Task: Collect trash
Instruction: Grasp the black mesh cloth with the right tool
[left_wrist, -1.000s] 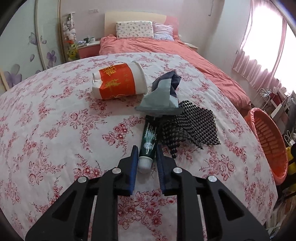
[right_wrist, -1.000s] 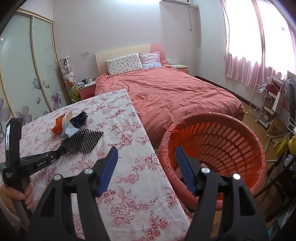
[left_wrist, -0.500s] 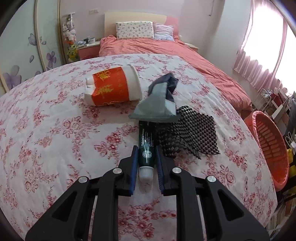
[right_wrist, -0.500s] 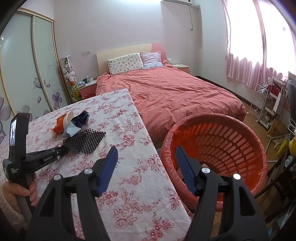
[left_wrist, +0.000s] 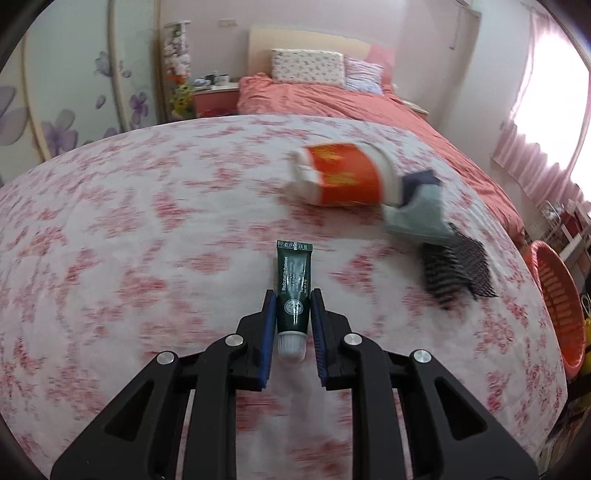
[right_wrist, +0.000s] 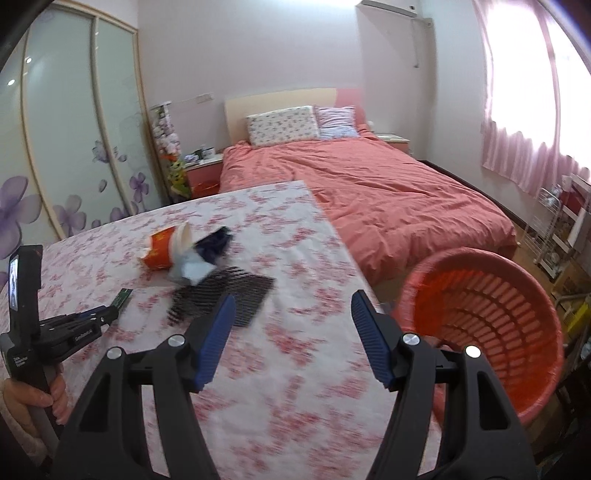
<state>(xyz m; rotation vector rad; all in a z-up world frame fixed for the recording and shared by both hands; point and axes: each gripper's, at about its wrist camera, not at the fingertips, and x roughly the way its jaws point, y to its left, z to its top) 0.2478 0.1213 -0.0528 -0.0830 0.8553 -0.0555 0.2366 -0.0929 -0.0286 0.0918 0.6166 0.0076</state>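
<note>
My left gripper (left_wrist: 293, 299) is shut on a dark green tube (left_wrist: 293, 280) with a white cap and holds it above the floral tablecloth (left_wrist: 147, 258). It also shows at the left of the right wrist view (right_wrist: 110, 314), with the tube (right_wrist: 123, 297) sticking out. An orange paper cup (left_wrist: 343, 180) lies on its side, with a grey-blue wrapper (left_wrist: 417, 214) and a black mesh piece (left_wrist: 458, 269) beside it. My right gripper (right_wrist: 291, 310) is open and empty above the table's right edge, next to the orange basket (right_wrist: 480, 332).
The orange basket (left_wrist: 557, 302) stands on the floor off the table's right side. A bed with a coral cover (right_wrist: 369, 184) lies beyond the table. A white rack (right_wrist: 554, 229) stands at the far right by the pink curtains.
My left gripper has lifted the tube away from the wrapper and mesh and swung left. The right gripper has shifted slightly left, staying open.
</note>
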